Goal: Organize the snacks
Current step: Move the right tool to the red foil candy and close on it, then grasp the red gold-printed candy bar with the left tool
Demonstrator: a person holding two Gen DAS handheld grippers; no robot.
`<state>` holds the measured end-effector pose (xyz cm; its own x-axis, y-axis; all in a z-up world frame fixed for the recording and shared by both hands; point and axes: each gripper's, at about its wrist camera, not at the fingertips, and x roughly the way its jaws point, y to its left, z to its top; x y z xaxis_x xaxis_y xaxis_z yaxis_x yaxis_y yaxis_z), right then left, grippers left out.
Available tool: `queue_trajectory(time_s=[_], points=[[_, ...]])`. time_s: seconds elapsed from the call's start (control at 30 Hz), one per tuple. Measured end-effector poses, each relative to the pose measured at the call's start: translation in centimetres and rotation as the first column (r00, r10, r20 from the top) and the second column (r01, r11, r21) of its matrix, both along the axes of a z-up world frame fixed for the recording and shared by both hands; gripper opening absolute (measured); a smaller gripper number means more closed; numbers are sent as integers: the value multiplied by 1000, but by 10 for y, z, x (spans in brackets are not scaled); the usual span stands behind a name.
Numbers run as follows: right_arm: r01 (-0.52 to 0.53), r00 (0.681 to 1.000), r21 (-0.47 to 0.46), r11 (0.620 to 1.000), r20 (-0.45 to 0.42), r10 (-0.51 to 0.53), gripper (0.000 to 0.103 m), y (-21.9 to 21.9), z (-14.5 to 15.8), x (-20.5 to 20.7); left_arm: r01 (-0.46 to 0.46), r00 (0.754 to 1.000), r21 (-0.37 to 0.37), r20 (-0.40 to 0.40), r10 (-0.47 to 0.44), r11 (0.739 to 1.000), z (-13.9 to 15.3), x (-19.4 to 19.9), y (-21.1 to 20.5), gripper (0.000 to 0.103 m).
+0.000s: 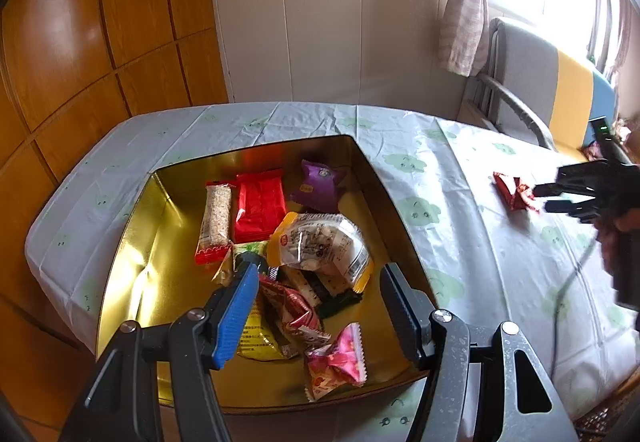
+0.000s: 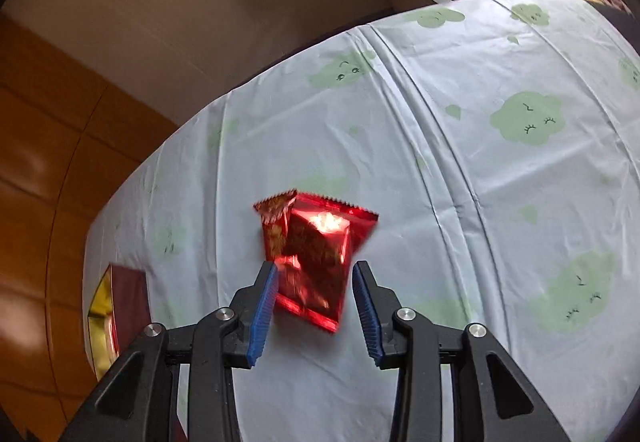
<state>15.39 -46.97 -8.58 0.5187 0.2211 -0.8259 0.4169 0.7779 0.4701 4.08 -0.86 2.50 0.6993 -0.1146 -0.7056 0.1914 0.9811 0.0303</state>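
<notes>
A gold tin box [image 1: 132,242] sits on the table and holds several wrapped snacks: a sesame bar [image 1: 216,218], a red pack [image 1: 260,206], a purple pack [image 1: 320,184], a clear bun pack [image 1: 320,242] and a pink pack [image 1: 340,358]. My left gripper [image 1: 320,274] hangs open over the box, holding nothing. A shiny red snack packet [image 2: 316,258] lies on the tablecloth right of the box; it also shows in the left wrist view [image 1: 514,190]. My right gripper [image 2: 316,274] is open with its fingers on either side of the packet's near end.
The table wears a pale blue cloth with green clouds [image 2: 528,118]. A grey chair with a yellow cushion [image 1: 568,90] stands behind the table's right side. Wooden panels [image 1: 80,42] line the left wall. A corner of the box [image 2: 104,306] shows at the left.
</notes>
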Motion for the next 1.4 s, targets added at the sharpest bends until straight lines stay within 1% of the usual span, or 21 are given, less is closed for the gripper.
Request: queue_trajectory(time_s=[0.1,0.2,0.3,0.4,0.47,0.57,0.6,0.63,0.73,0.77,0.83,0.9,0.97,1.03,1.17,1.27,1.3,1.37,1.4], points=[[40,999,16,999,-19,-40,41,-2,-6,14,6,1000,-2,-1,-6,1000,2,1,-2,64],[49,999,9,999,-21,-49,42,-2,-7,26,7,1000,-12,-1,-7,1000,2,2,-3,64],[28,999,-9,1000,-33,-28,42,-4,-6,32,11,1000,-9,-13,-11,1000,-1,5,-5,64],[-22,999,-42,999,-35,21,42,-2,-5,38,23,999,-7,-23,-23,1000,-3,6,-9,64],[-44,998,-57,997,-40,41,42,-6,-5,35,32,999,-8,-25,-32,999,-3,6,-12,64],[-59,996,-77,995,-78,53,41,-20,-13,22,50,999,-7,-18,-50,999,-1,4,-17,64],[-59,996,-71,996,-77,54,38,-27,-14,15,57,998,-3,-13,-57,998,1,4,-19,64],[-58,996,-69,996,-77,53,37,-32,-15,10,62,998,-1,-10,-62,998,2,4,-21,64],[-53,994,-94,994,-99,43,39,-44,-14,-1,73,997,3,-11,-73,997,2,4,-26,66],[-51,994,-94,994,-103,41,41,-47,-13,-3,77,997,3,-13,-77,997,2,4,-28,66],[-47,995,-107,993,-91,38,43,-48,-11,-3,89,996,2,-14,-89,996,2,4,-33,66],[-57,997,-127,990,-67,49,48,-43,-7,-2,102,995,5,-12,-102,995,2,1,-39,66],[-91,995,-157,983,-47,85,57,-34,-1,6,117,993,8,-15,-117,993,2,-1,-44,66],[-143,990,-194,970,-38,139,59,-21,3,14,128,992,14,-15,-128,992,2,-4,-48,66],[-239,971,-322,916,-85,224,60,5,5,33,129,991,21,-18,-129,991,3,-5,-50,66],[-309,951,-358,881,-136,278,60,17,-2,44,125,992,26,-24,-124,992,1,-4,-49,66],[-321,947,-374,870,-146,286,59,20,-5,46,123,992,26,-24,-123,992,2,-4,-49,66],[-332,943,-379,864,-152,296,40,21,-8,48,125,992,28,-26,-124,992,1,-3,-50,66],[-332,943,-374,866,-144,300,40,20,-8,46,126,992,30,-27,-125,992,1,-3,-50,66]])
